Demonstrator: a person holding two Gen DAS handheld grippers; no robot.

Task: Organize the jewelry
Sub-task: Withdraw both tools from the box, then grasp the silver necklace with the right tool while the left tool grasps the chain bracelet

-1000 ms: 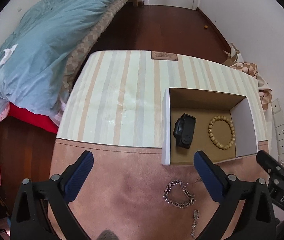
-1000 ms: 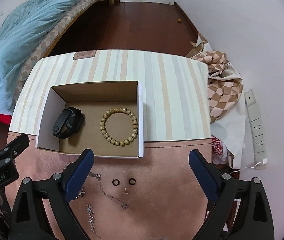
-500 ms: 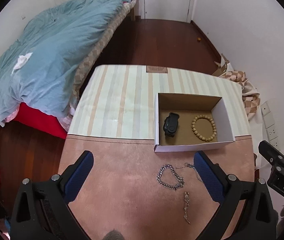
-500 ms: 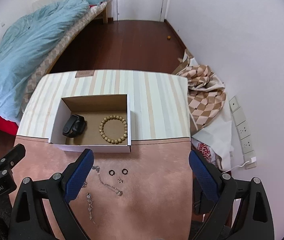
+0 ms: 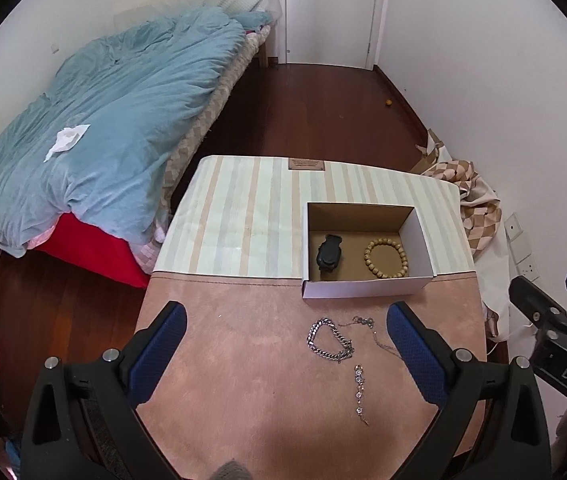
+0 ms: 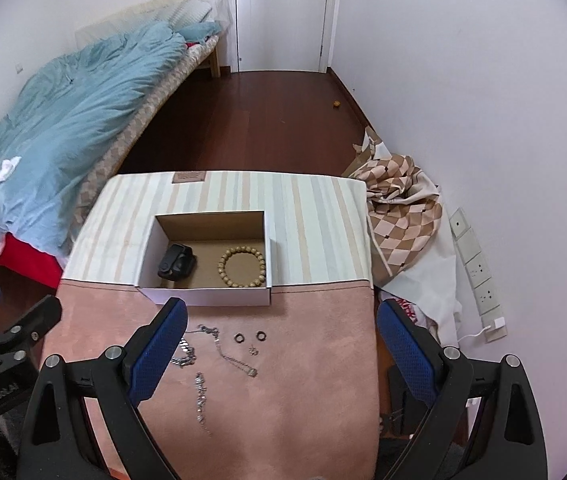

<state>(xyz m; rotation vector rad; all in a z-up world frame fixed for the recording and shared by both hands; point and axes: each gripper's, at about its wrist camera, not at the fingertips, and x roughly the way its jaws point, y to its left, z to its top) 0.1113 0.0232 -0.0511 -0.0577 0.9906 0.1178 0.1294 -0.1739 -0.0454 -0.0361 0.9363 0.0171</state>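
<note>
An open white cardboard box sits on the table and holds a black smart band and a wooden bead bracelet. On the pink cloth in front of it lie a silver chain bracelet, a thin necklace, a crystal strand, two dark rings and a small earring. My left gripper and right gripper both hover high above the cloth, open and holding nothing.
The table wears a striped cloth at the far half. A bed with a blue duvet stands left. Checkered fabric is heaped at the right wall by wall sockets. A closed door is far back.
Both grippers have pulled up and back from the table, so the box and jewelry look smaller and more of the room shows. Nothing on the table has moved.
</note>
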